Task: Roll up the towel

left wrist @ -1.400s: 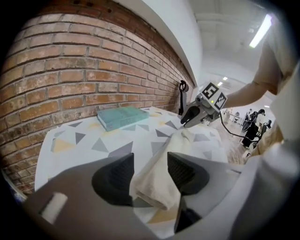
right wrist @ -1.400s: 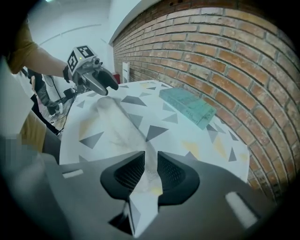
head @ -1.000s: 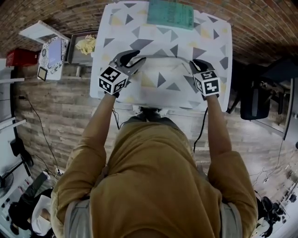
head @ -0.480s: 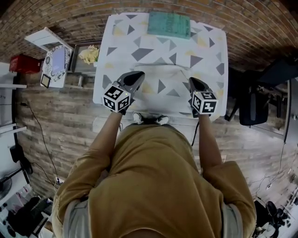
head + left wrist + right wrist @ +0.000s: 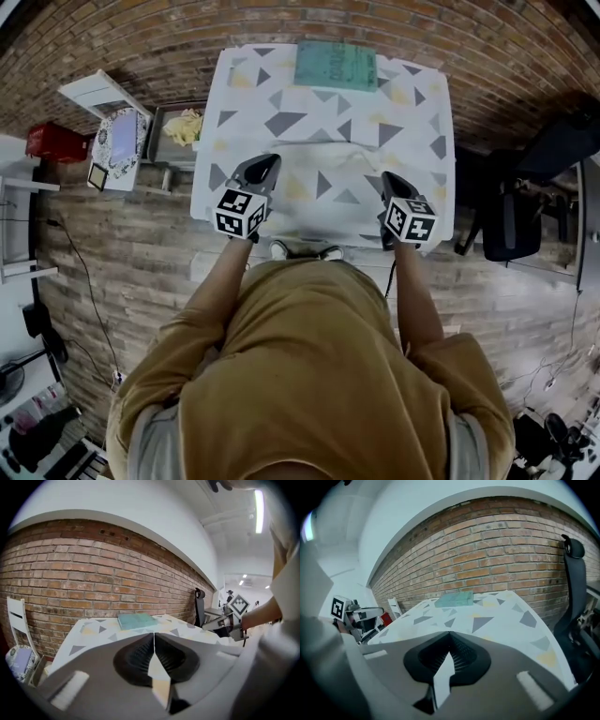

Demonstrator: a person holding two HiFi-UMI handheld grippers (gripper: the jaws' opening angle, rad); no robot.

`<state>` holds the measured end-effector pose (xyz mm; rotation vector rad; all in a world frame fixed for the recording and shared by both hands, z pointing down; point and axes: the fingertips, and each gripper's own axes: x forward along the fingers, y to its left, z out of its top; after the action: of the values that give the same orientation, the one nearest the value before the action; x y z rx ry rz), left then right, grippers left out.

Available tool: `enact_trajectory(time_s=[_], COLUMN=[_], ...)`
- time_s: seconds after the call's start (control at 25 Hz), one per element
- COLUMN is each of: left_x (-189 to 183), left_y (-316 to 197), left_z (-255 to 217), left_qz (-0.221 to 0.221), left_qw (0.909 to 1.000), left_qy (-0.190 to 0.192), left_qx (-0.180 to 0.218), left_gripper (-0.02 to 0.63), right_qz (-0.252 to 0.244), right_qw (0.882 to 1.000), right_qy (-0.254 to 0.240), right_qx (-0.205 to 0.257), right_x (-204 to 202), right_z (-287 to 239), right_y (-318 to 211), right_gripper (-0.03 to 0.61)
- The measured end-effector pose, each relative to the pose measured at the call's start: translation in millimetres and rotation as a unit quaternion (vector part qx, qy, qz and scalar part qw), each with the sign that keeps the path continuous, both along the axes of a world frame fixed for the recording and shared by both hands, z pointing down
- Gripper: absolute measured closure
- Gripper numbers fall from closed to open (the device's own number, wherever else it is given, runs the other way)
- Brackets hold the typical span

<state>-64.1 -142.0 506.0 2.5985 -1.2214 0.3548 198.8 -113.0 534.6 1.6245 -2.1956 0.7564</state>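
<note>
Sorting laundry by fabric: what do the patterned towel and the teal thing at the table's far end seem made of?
Towel: thin matte cloth, it seems; its edge creases flat between the fingers. Teal thing: flat, matte, square-edged; folded cloth or a book, unclear.

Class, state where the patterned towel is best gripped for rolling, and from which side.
Probably its near edge, at both corners, from the near side: the towel lies flat, so only the thin edge gives a pinch. Left gripper and right gripper are shut there.
</note>
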Motion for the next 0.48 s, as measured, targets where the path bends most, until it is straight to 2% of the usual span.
enact_trajectory(time_s=[0.2, 0.48], left_x=[-5.8, -19.3], left_y=[-9.5, -29.8], left_z=[-26.2, -92.6], left_qz=[-0.017, -0.029], left_qw=[0.999, 0.9917], left_qy=[-0.01, -0.022], left_qx=[0.041, 0.123], left_gripper=[0.549, 0.549], right_qz=[0.005, 0.024], right_qw=[1.0, 0.992], right_qy=[0.009, 0.006], right_qx=[0.029, 0.122], right_x=[5.8, 18.4], right_z=[-25.2, -109.3], right_y=[-12.6, -43.9], right_gripper=[0.575, 0.575])
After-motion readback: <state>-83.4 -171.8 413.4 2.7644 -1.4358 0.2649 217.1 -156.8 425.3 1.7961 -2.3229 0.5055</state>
